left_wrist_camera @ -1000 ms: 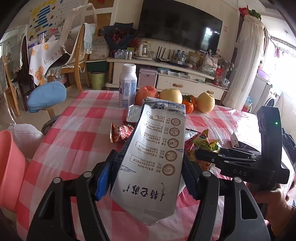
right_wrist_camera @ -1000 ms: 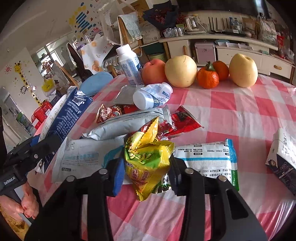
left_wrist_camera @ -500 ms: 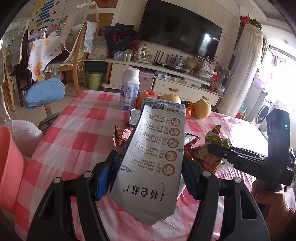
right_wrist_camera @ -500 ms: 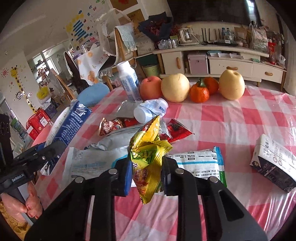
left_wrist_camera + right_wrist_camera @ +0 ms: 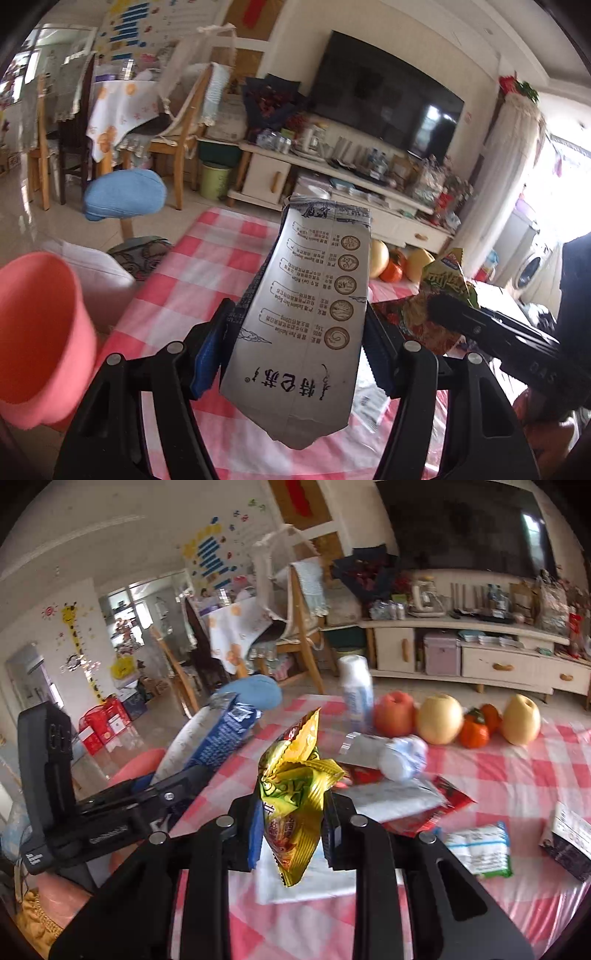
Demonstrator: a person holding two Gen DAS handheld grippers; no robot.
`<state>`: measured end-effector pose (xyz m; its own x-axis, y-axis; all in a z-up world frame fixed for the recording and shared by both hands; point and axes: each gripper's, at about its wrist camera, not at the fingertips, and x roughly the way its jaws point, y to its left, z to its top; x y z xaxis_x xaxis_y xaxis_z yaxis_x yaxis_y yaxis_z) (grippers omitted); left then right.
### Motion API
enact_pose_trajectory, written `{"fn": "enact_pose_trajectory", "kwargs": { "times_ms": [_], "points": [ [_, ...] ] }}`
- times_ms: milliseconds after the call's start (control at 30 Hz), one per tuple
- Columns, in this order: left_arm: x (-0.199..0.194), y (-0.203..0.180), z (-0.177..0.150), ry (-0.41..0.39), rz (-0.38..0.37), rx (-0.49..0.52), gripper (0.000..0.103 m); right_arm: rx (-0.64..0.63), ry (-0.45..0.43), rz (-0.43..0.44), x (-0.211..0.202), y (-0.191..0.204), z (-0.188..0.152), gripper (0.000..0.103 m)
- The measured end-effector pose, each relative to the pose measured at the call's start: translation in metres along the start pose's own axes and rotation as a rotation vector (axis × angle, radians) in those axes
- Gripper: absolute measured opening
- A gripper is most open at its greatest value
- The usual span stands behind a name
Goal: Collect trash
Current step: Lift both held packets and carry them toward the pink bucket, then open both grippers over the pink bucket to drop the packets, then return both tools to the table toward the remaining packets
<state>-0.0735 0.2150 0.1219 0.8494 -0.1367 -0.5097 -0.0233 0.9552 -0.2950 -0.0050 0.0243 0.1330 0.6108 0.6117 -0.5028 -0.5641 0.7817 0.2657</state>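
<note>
- a pink bin (image 5: 40, 332) waits at the table's (image 5: 207, 266) left edge; nothing seen dropped in yet.
- left gripper (image 5: 295, 354) clamps a flattened milk carton (image 5: 306, 317), held clear above the cloth.
- right gripper (image 5: 291, 830) pinches a yellow snack bag (image 5: 295, 794).
- wrappers (image 5: 480, 845) and a fallen bottle (image 5: 399, 757) remain uncollected.

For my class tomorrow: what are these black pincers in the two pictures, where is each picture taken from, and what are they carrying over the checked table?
No robot here: a person holds a two-fingered tool in each hand, with a camera on each looking along its fingers. The left tool grips a flattened grey-and-blue drink carton; a pink plastic bin waits at its left. The right tool pinches a crumpled yellow snack wrapper. On the red-checked tablecloth lie more wrappers, bottles and whole fruit.
</note>
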Motion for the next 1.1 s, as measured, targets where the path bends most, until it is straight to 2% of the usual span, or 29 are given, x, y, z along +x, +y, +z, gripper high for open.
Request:
{"fn": "enact_pose_trajectory", "kwargs": {
  "times_ms": [133,233,400,533,600,633,667,700,733,800,867,1000,1100],
  "points": [
    [-0.021,0.044,0.013,-0.054,0.116,-0.071,0.066,-0.030,0.004,0.112,0.026,0.057,0.019,0.027],
    [-0.035,0.087,0.020,-0.084,0.241,-0.150,0.066,-0.068,0.029,0.192,0.050,0.101,0.033,0.027],
    [-0.056,0.167,0.020,-0.107,0.452,-0.318,0.066,-0.126,0.080,0.279,0.101,0.171,0.041,0.028],
    [-0.068,0.212,0.019,-0.115,0.521,-0.419,0.066,-0.126,0.145,0.303,0.144,0.208,0.035,0.029],
    [-0.067,0.225,0.017,-0.101,0.552,-0.458,0.067,-0.145,0.174,0.281,0.161,0.223,0.028,0.033],
    [-0.067,0.232,0.017,-0.101,0.560,-0.471,0.067,-0.149,0.193,0.263,0.171,0.227,0.024,0.037],
    [-0.066,0.234,0.017,-0.100,0.579,-0.476,0.067,-0.131,0.220,0.270,0.179,0.227,0.021,0.046],
    [-0.065,0.237,0.015,-0.100,0.605,-0.472,0.071,-0.105,0.229,0.287,0.183,0.225,0.018,0.053],
    [-0.064,0.238,0.015,-0.097,0.639,-0.463,0.074,-0.089,0.216,0.284,0.181,0.221,0.016,0.056],
    [-0.062,0.243,0.014,-0.092,0.671,-0.451,0.079,-0.072,0.182,0.252,0.175,0.210,0.013,0.072],
    [-0.062,0.246,0.014,-0.118,0.685,-0.439,0.079,-0.045,0.144,0.216,0.162,0.197,0.010,0.074],
    [-0.065,0.229,0.015,-0.217,0.628,-0.378,0.088,-0.005,0.102,0.154,0.135,0.171,0.003,0.081],
    [-0.063,0.205,0.019,-0.280,0.598,-0.292,0.091,-0.009,0.079,0.088,0.110,0.158,-0.005,0.086]
  ]
}}
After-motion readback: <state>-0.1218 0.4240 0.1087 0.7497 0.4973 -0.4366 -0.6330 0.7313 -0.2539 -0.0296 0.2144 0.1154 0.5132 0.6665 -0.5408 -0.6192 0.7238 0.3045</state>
